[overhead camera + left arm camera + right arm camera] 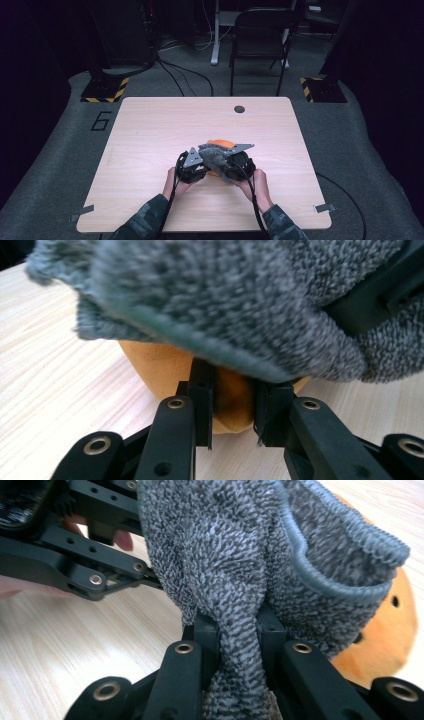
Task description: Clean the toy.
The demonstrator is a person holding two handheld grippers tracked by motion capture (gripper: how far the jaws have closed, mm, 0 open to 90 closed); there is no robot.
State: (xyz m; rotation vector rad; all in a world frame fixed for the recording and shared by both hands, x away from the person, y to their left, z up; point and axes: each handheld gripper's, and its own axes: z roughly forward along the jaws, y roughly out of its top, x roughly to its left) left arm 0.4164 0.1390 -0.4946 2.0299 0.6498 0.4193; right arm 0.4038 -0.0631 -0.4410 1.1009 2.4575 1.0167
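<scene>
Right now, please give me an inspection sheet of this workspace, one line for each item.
Surface: wooden table, one round hole near the far edge.
Job's things: grey cloth draped over orange soft thing.
Clutter: nothing seen.
Grippers: left gripper shut on the orange soft thing; right gripper shut on the grey cloth.
Cables: black leads trail from both grippers; more on the floor behind.
Surroundings: folding chair, grey carpet, striped floor markers.
</scene>
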